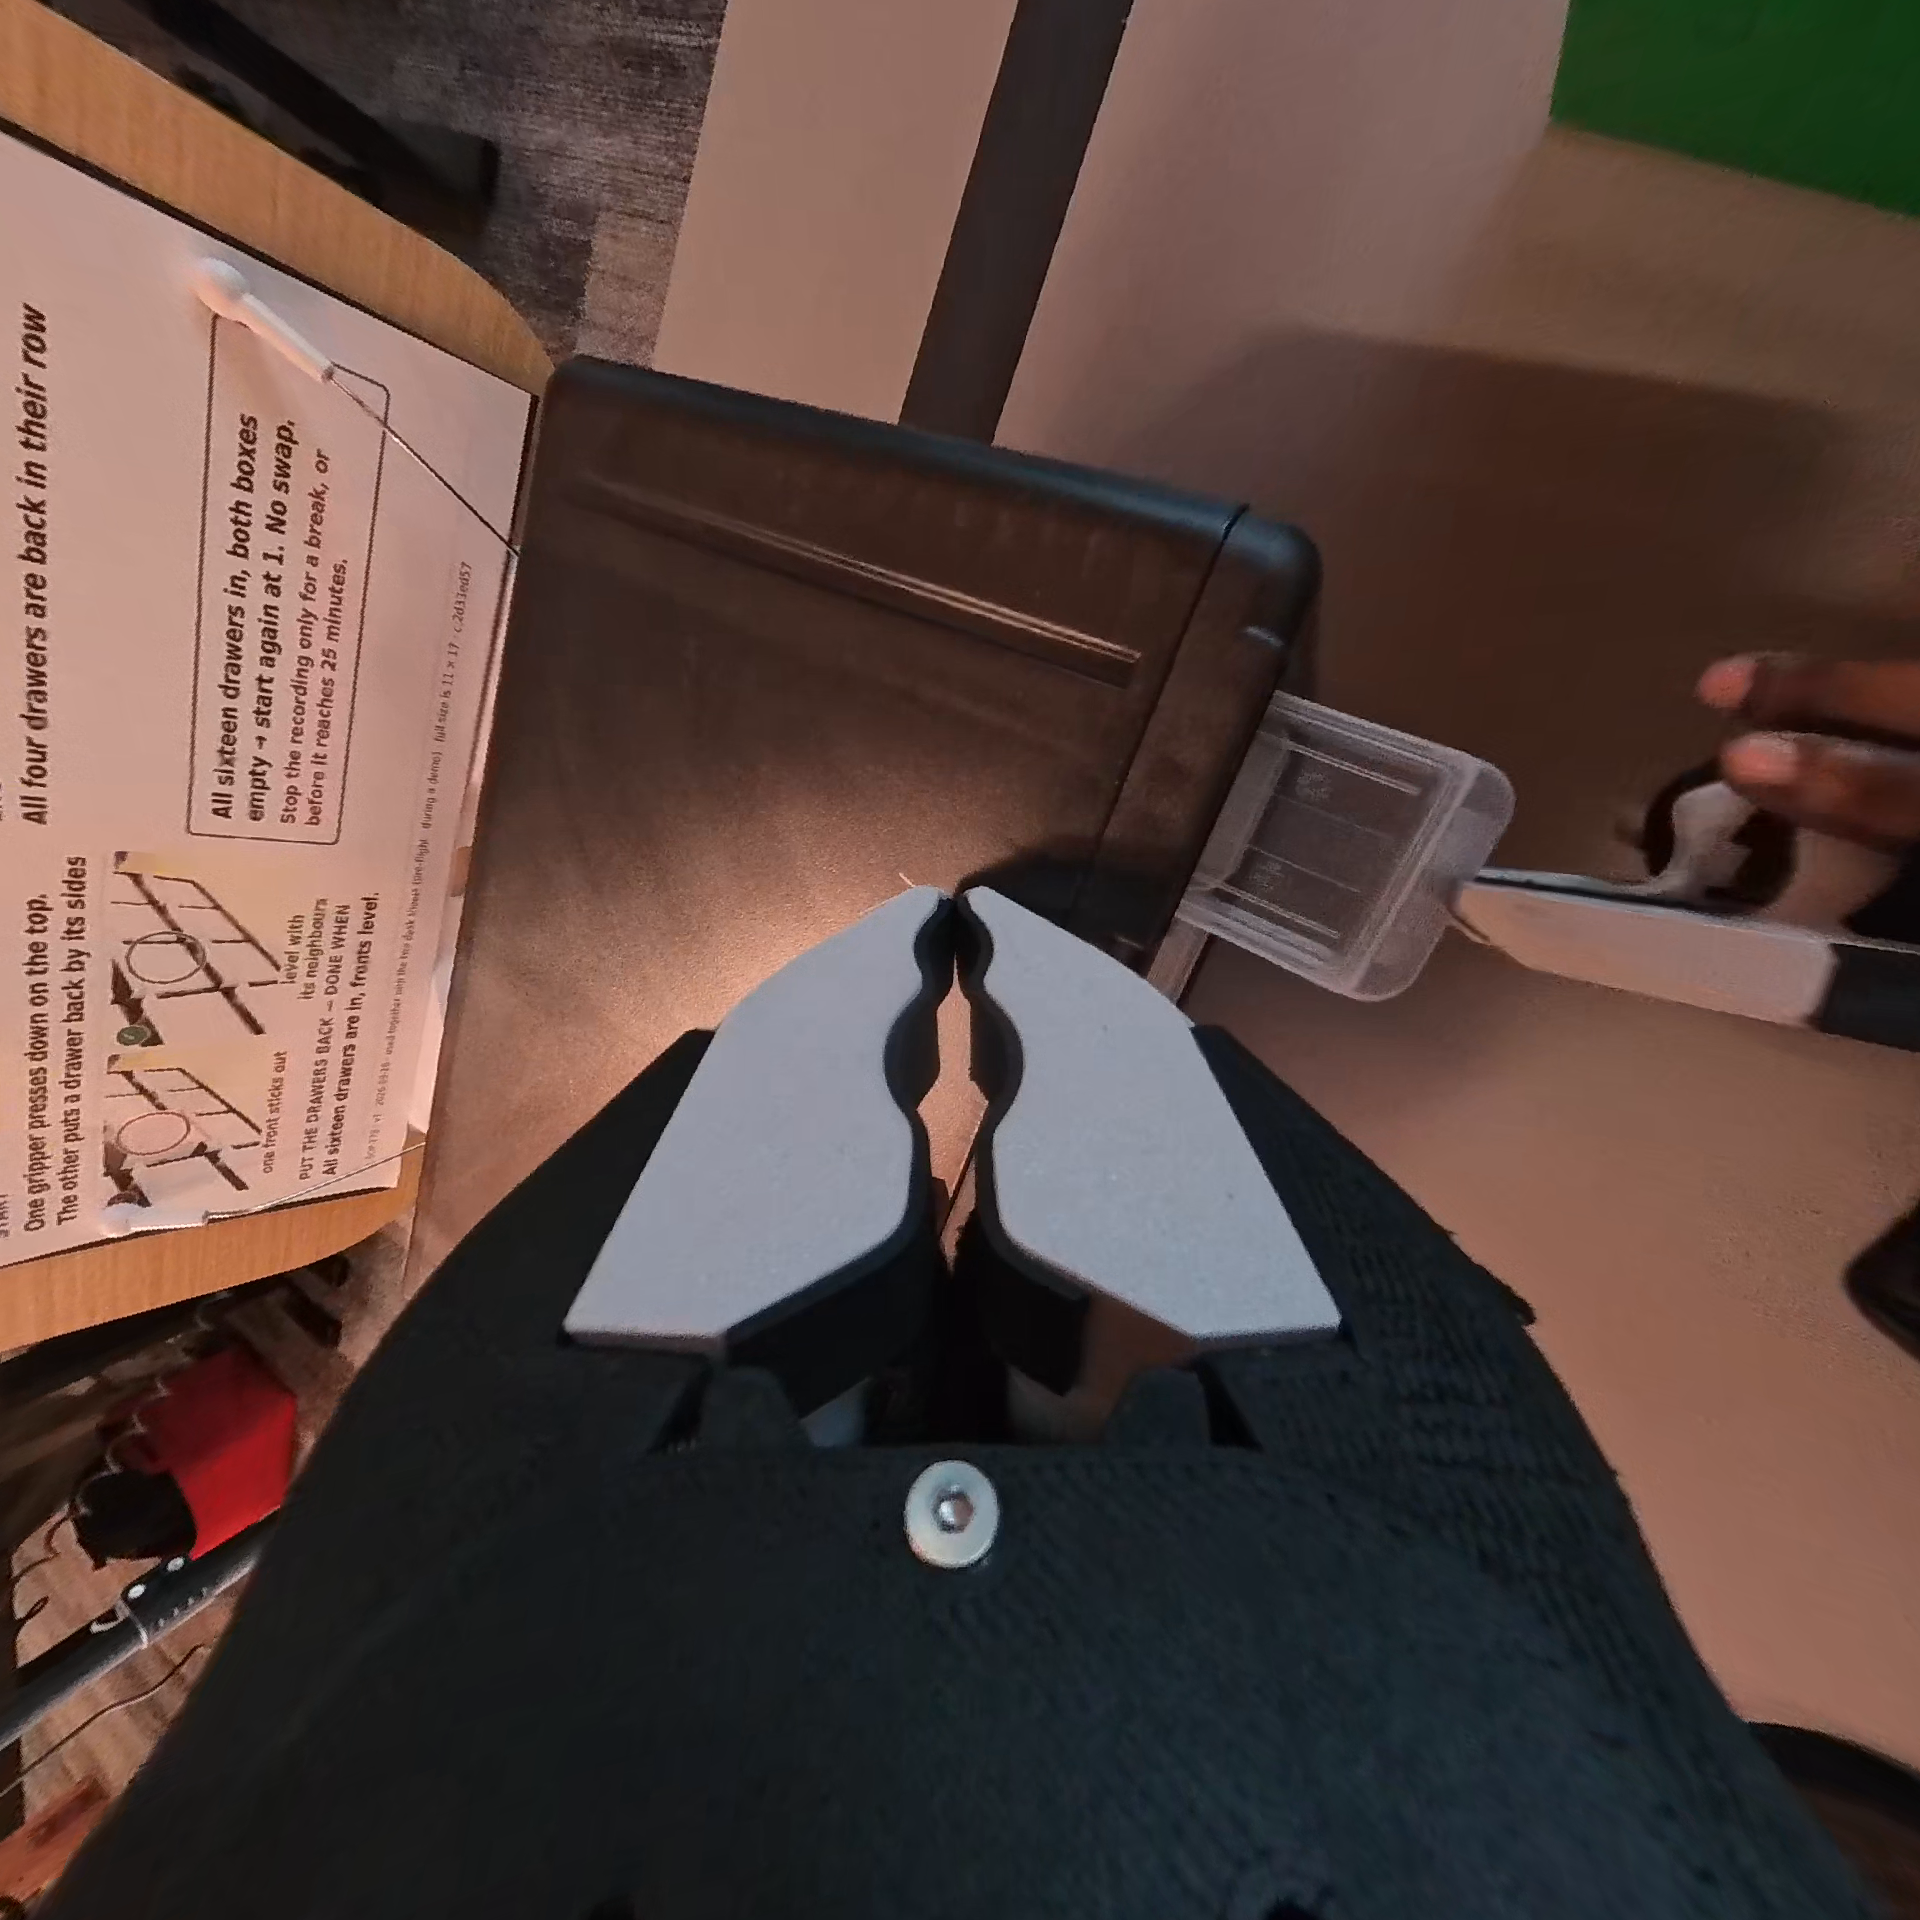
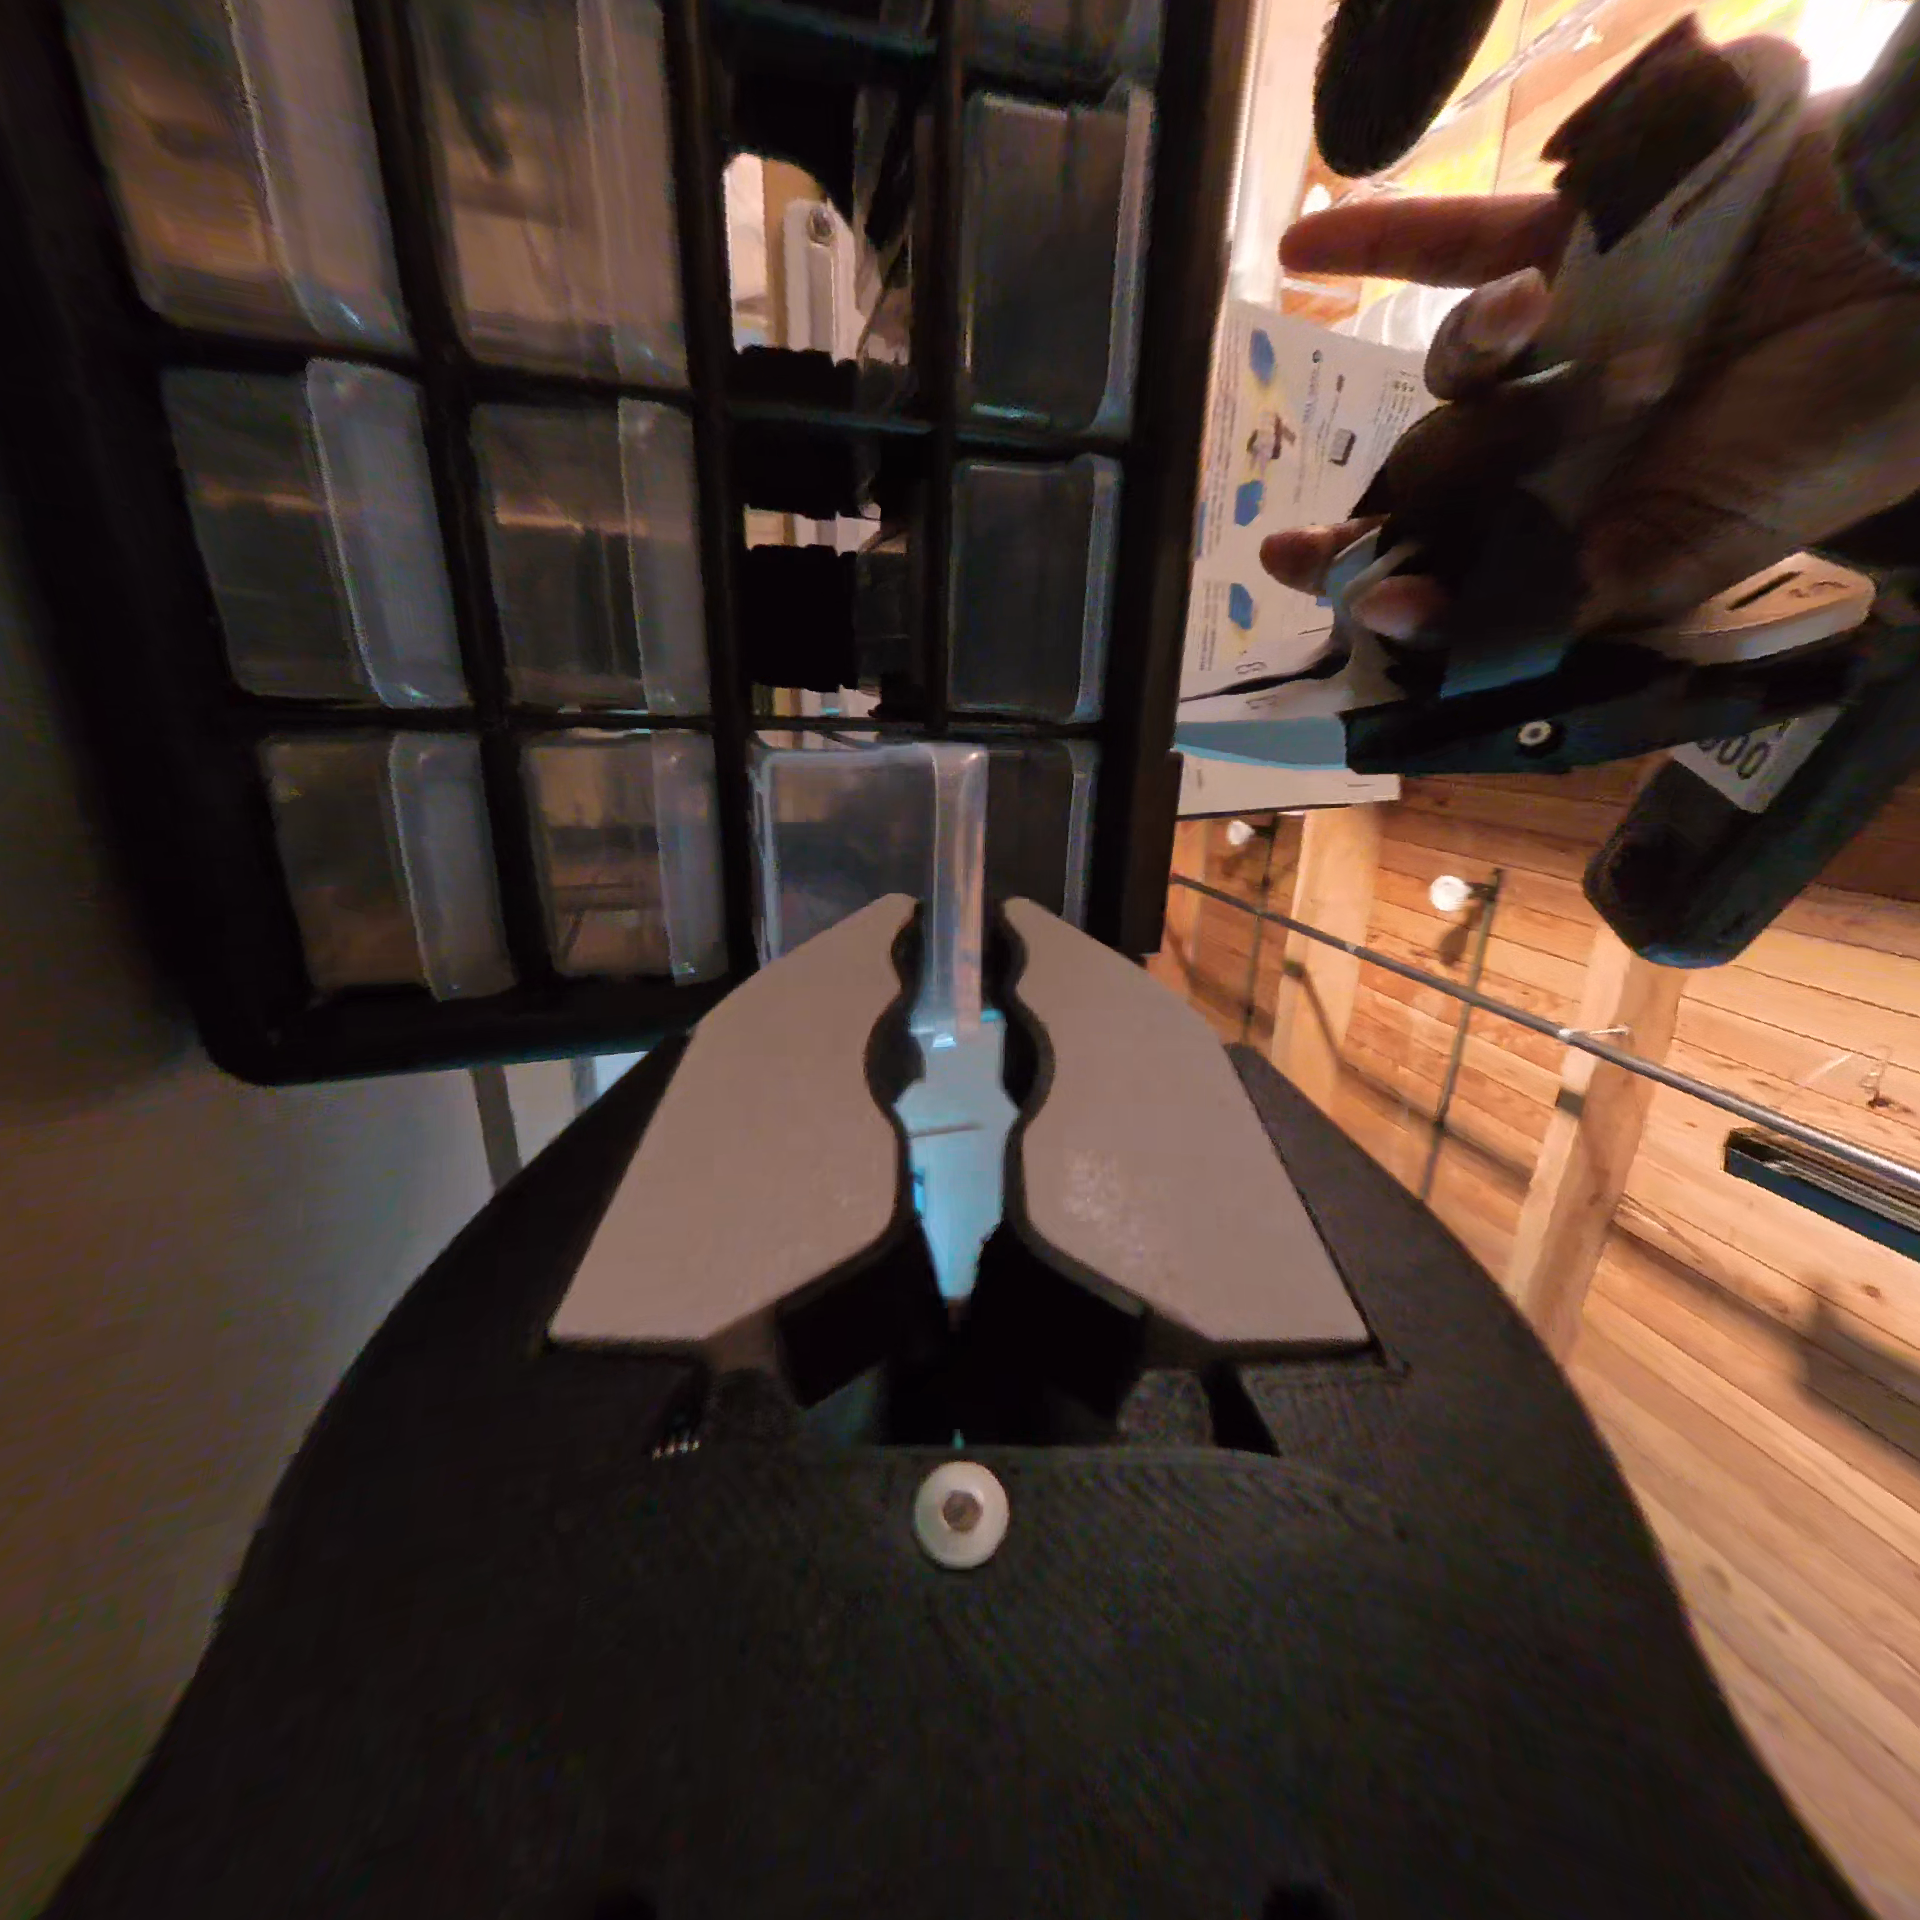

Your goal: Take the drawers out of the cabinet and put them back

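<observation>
The black cabinet point(image 1: 831, 727) lies under my left gripper point(image 1: 954, 909), which is shut and empty with its tips on the cabinet's flat outer face. A clear drawer point(image 1: 1351, 862) sticks partly out of the cabinet's front on the right. My right gripper point(image 2: 961, 925) is shut on that drawer's handle tab point(image 2: 958, 831); it also shows in the left wrist view point(image 1: 1475, 894). The cabinet front point(image 2: 717, 416) holds several clear drawers, and two slots point(image 2: 821, 260) stand empty. The left gripper point(image 2: 1195, 732) shows at the right.
A printed instruction sheet point(image 1: 260, 727) lies on the wooden table point(image 1: 312, 260) left of the cabinet. A person's hand point(image 2: 1662, 364) holds the left gripper. Thin metal rods point(image 2: 1558, 1029) cross the wooden table top point(image 2: 1714, 1299) at the right.
</observation>
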`<state>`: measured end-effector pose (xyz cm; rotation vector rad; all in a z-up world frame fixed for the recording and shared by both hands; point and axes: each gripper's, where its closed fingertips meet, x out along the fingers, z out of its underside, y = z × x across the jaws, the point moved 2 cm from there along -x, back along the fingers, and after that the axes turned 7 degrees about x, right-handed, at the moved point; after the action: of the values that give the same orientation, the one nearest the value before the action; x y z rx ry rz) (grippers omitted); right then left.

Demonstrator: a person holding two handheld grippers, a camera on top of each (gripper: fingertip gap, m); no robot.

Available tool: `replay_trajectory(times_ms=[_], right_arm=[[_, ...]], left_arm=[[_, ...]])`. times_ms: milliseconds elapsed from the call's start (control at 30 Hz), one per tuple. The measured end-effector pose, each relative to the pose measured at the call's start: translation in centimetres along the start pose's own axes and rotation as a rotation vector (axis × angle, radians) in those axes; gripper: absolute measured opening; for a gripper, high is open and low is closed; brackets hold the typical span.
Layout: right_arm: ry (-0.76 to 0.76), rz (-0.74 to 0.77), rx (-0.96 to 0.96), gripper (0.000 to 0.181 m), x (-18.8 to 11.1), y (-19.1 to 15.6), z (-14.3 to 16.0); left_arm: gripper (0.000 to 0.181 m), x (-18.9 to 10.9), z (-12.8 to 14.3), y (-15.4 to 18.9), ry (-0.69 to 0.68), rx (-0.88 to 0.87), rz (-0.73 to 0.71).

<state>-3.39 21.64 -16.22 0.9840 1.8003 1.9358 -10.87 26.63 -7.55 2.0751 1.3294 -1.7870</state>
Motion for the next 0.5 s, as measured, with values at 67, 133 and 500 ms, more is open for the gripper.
replay_trajectory(times_ms=[67,133,500], right_arm=[[0.015,-0.044,0.062,0.05,-0.3,0.0,-0.2],[0.002,-0.115,0.151,0.076,-0.1,-0.4,0.0],[-0.09,-0.237,-0.01,0.045,2.0,-1.3,0.7]], left_arm=[[0.0,0.0,0.0,0.0,-0.012,0.011,-0.009],[0.0,0.0,-0.1,0.0,-0.025,0.026,-0.02],[0.0,0.0,0.0,0.0,-0.013,0.025,-0.02]])
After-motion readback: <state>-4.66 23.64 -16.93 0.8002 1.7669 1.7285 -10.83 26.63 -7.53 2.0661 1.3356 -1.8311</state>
